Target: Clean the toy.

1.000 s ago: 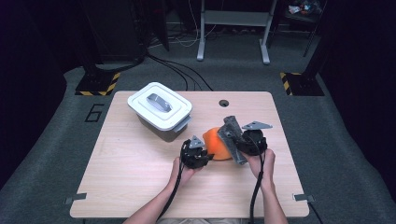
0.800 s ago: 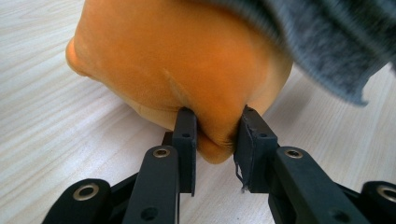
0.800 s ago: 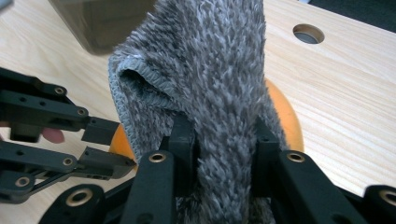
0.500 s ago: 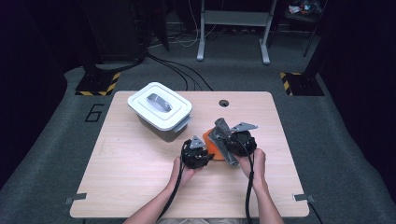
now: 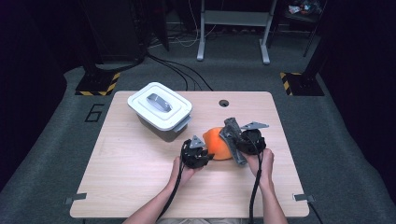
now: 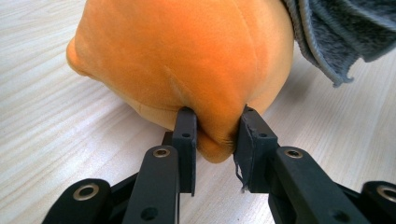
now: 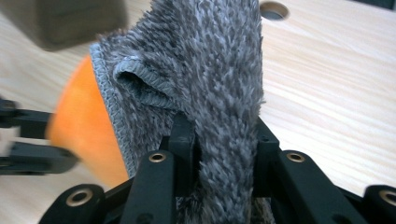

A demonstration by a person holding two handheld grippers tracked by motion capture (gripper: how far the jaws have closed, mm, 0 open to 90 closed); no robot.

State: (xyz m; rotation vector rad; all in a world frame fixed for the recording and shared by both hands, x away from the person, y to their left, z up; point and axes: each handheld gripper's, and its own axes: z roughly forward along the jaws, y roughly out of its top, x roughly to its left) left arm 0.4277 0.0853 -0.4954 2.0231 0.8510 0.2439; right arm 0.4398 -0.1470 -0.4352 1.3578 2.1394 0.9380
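An orange plush toy (image 5: 217, 143) lies on the wooden table (image 5: 140, 158) between the two hands. My left gripper (image 6: 215, 135) is shut on a fold of the orange plush (image 6: 187, 60) at its near edge. My right gripper (image 7: 224, 135) is shut on a grey fuzzy cloth (image 7: 215, 70), which drapes against the right side of the orange plush (image 7: 81, 121). In the high view the grey cloth (image 5: 232, 136) stands as a strip beside the toy, with the left gripper (image 5: 201, 153) at the toy's left and the right gripper (image 5: 243, 142) at its right.
A white lidded container (image 5: 159, 110) with a grey handle sits at the table's back left. A round cable hole (image 5: 223, 102) lies near the back edge. Black stands and cables stand on the dark floor behind the table.
The right gripper has carried the grey cloth leftward and nearer, bringing it against the orange plush. The left gripper has stayed on the toy.
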